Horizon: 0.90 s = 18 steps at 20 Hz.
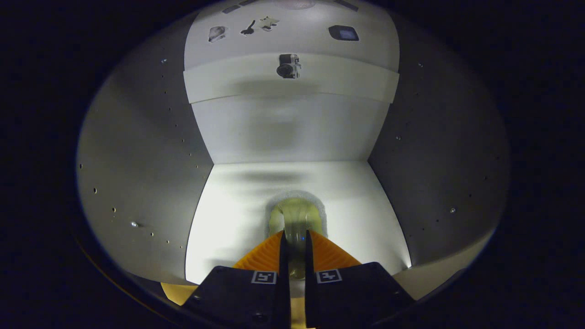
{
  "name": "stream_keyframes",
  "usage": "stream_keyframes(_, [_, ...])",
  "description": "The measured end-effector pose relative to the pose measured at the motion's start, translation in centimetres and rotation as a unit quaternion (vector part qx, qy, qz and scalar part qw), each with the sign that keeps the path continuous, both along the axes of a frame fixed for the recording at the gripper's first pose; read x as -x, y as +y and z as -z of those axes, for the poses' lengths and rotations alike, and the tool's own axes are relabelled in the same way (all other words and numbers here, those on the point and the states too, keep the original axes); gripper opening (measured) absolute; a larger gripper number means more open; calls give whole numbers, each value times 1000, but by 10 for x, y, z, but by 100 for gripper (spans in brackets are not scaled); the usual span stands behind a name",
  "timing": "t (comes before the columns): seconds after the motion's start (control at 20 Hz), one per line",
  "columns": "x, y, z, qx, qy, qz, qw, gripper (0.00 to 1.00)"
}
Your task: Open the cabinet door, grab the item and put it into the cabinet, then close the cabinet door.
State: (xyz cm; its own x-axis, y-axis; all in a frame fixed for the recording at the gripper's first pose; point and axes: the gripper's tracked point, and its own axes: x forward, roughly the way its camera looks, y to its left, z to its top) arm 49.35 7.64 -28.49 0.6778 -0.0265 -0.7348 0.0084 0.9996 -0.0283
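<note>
I am looking into the open white cabinet [292, 132]. My gripper [295, 235] reaches over its floor [228, 214]. Both fingers are shut on the item [297, 212], a pale yellow-green soft piece with a fuzzy white rim. The item is squeezed narrow between the fingertips and bulges out just ahead of them. It sits low over the middle of the cabinet floor, well short of the back wall. Whether it touches the floor, I cannot tell. Its rear part is hidden between the fingers.
The cabinet's left wall [137, 160] and right wall [438, 160], both dotted with small holes, close in on either side. A white shelf [292, 84] spans the cabinet above, with a small camera [288, 65] on it. The cabinet's front edge [176, 292] runs beneath the fingers.
</note>
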Motion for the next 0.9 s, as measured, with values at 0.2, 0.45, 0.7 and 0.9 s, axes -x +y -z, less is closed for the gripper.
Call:
stream_keyframes(0.2, [-4,0,-9,-5,-24,-6,1000,34])
stream_keyframes(0.45, [20,-1,-55,-7,-81,-15,997,53])
stream_keyframes(0.7, [89,-1,-130,-16,-183,-11,983,62])
stream_keyframes(0.9, [153,-3,-164,-19,-233,-11,972,71])
